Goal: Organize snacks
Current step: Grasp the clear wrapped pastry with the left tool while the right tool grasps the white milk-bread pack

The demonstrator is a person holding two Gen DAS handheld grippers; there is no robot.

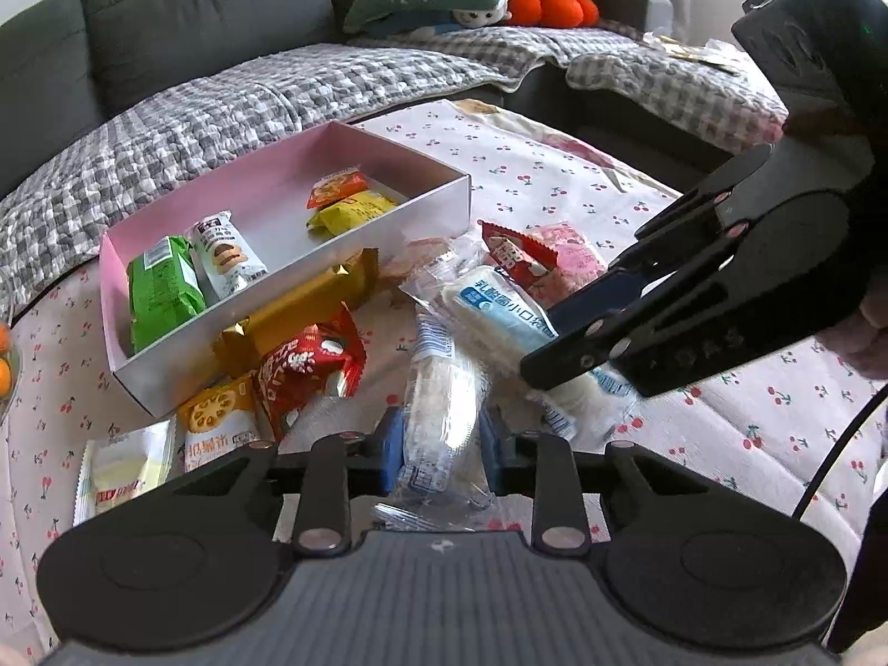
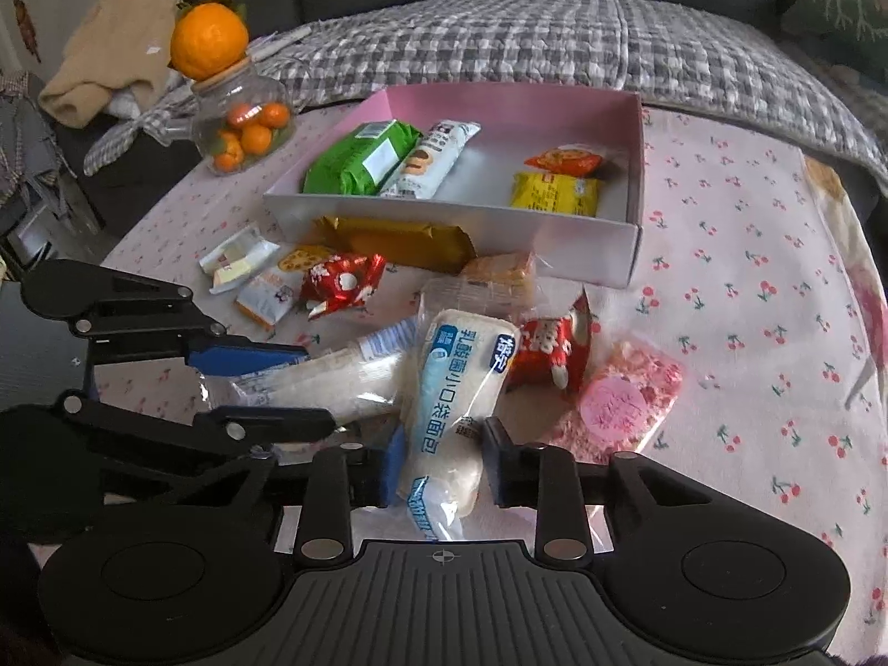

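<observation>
A pink open box [image 1: 183,211] [image 2: 632,183] on the cherry-print tablecloth holds a green packet [image 1: 161,288] [image 2: 355,161], a white roll packet [image 1: 225,261], an orange packet [image 1: 338,188] and a yellow packet [image 1: 355,213] [image 2: 555,194]. Loose snacks lie in front of it. My left gripper [image 1: 441,444] is shut on a clear-wrapped white bread packet [image 1: 438,405] [image 2: 327,377]. My right gripper [image 2: 441,460] is shut on a white and blue bread packet [image 2: 460,383] [image 1: 499,316]. Each gripper shows in the other's view, the right [image 1: 577,333] and the left [image 2: 288,383].
Loose on the cloth: a gold packet [image 1: 299,305], red packets [image 1: 305,372] [image 2: 546,355], a lotus-root packet [image 1: 222,427], a pale yellow packet [image 1: 125,472], a pink packet [image 2: 621,399]. A glass jar of oranges [image 2: 241,122] stands left. A sofa with checked blanket [image 1: 222,111] lies behind.
</observation>
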